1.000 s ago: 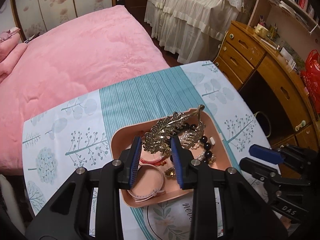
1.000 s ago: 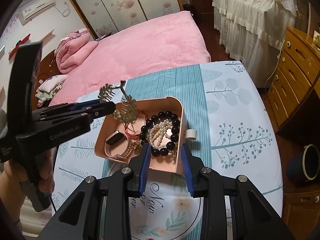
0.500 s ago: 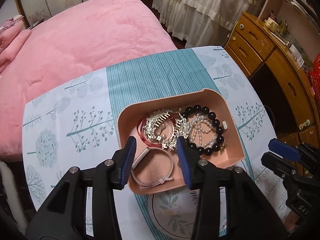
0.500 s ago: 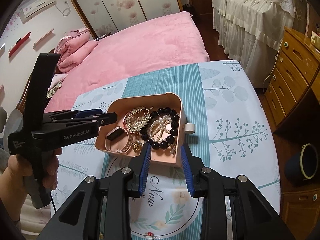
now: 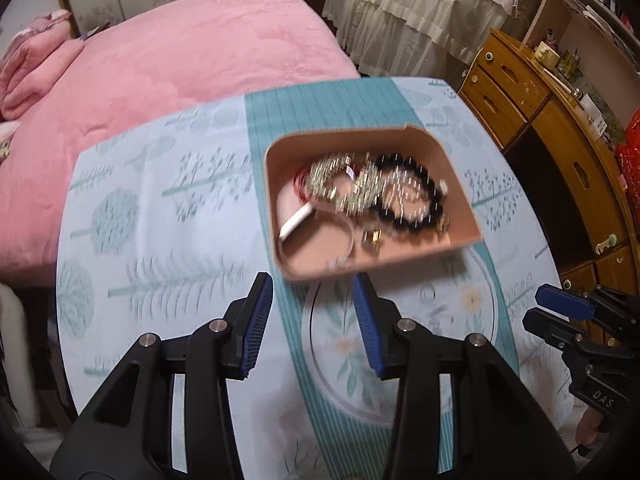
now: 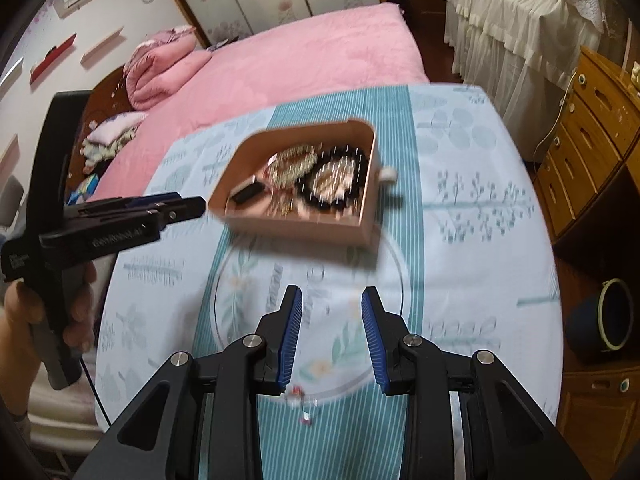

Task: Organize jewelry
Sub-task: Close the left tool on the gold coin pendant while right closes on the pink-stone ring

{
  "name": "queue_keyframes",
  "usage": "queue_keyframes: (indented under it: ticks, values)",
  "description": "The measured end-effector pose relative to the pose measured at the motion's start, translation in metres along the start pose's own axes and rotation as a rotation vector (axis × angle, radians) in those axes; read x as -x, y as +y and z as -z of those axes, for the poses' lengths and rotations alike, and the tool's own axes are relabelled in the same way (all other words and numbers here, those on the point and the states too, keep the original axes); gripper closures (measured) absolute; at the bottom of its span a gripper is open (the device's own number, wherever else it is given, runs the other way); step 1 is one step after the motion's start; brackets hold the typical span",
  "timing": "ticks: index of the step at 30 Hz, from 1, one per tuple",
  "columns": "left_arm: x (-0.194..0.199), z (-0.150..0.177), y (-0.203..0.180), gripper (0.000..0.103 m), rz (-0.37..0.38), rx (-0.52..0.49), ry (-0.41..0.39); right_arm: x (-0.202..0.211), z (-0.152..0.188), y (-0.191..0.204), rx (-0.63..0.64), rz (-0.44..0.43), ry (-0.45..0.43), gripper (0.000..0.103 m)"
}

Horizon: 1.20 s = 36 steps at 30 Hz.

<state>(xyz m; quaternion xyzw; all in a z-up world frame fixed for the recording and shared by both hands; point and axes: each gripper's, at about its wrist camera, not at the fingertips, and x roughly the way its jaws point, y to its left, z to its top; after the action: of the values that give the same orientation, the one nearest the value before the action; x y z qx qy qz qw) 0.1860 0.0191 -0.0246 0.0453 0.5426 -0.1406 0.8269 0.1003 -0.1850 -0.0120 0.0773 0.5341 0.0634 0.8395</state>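
A pink tray [image 5: 460, 236] sits mid-table on the patterned cloth and holds a blurred heap of jewelry. In the heap are a black bead bracelet [image 5: 416, 196], a gold leaf hair comb [image 5: 340, 184] and a pale watch band [image 5: 296, 224]. My left gripper [image 5: 314, 284] hovers just short of the tray's near rim, open and empty. My right gripper [image 6: 332, 294] is open too, nearer the table's front, with nothing between its pads. A tiny red-and-clear piece [image 6: 300, 400] lies on the cloth below it. From the right wrist, the tray [image 6: 304, 228] lies ahead and the left gripper [image 6: 192, 206] points at its left corner.
A small white object [image 6: 388, 176] lies against the tray's right side. A pink bed [image 5: 180, 60] lies beyond the table, wooden drawers [image 5: 520, 92] stand to the right, and a dark bucket [image 6: 604, 316] is on the floor. A hand [image 6: 76, 312] grips the left tool.
The left gripper held the gold hair comb over the tray, then let it go into the heap. Both grippers have since drawn back from the tray toward the table's near side.
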Motion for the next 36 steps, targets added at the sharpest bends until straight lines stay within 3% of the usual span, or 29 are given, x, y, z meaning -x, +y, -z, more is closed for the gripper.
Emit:
queue_keyframes:
  ticks: [9,18,23,29,36]
  values:
    - [0.013,0.085,0.005,0.065,-0.011,0.08,0.055,0.0,0.059,-0.002,0.036,-0.005,0.085,0.067]
    - [0.021,0.17,-0.014,0.065,-0.009,0.11,0.111,-0.011,0.103,0.0,0.081,-0.026,0.162,0.067]
    - [0.017,0.19,-0.02,0.065,-0.005,0.146,0.114,-0.024,0.112,0.012,0.125,-0.057,0.174,0.067]
    - [0.012,0.2,-0.023,0.065,0.002,0.191,0.101,-0.04,0.115,0.03,0.223,-0.027,0.148,0.068]
    - [0.011,0.207,-0.022,0.065,-0.006,0.214,0.087,-0.045,0.12,0.041,0.344,0.049,0.08,0.088]
